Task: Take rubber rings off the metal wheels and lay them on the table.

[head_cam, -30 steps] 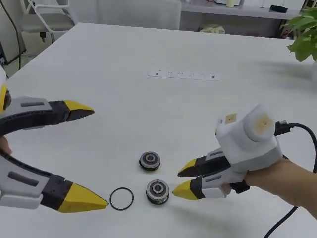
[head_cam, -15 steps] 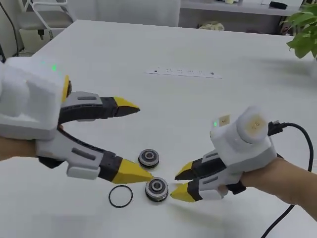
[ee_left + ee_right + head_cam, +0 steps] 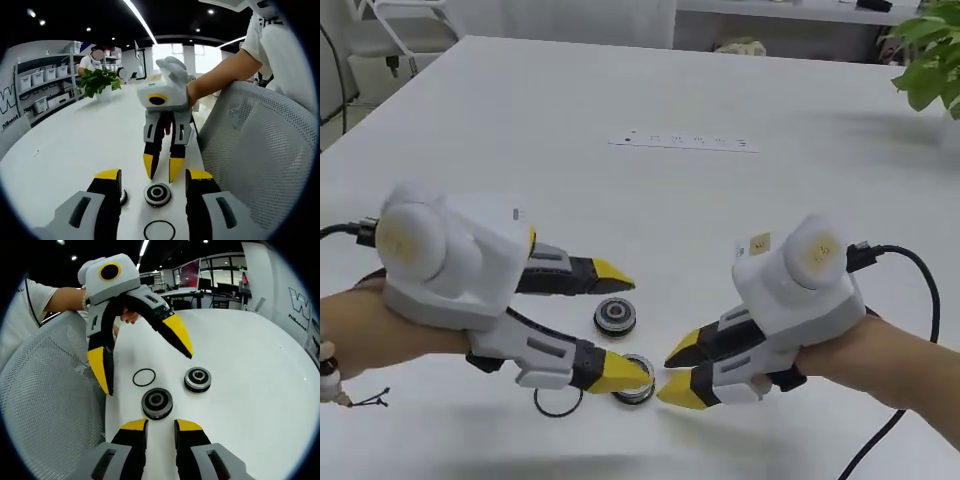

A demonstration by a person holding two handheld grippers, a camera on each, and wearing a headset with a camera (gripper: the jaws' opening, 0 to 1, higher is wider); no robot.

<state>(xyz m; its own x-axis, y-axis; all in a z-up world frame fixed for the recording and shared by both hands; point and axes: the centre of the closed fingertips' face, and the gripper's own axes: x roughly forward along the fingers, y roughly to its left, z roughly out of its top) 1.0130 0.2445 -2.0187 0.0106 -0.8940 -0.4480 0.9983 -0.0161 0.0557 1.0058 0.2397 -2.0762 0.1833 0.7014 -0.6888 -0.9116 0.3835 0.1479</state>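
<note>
The jaws of the left gripper [image 3: 625, 322] are held wide apart and empty beside the near wheel [image 3: 157, 403], probably to brace it. Those of the right gripper [image 3: 668, 376], almost closed and empty, are aimed at its rim. One ring [image 3: 144, 377] is laid on the table [image 3: 720, 230] alongside.

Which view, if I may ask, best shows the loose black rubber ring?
Right gripper view: the thin black rubber ring lies whole. Head view: left tongs cover part. Left gripper view: squeezed at the bottom.
</note>
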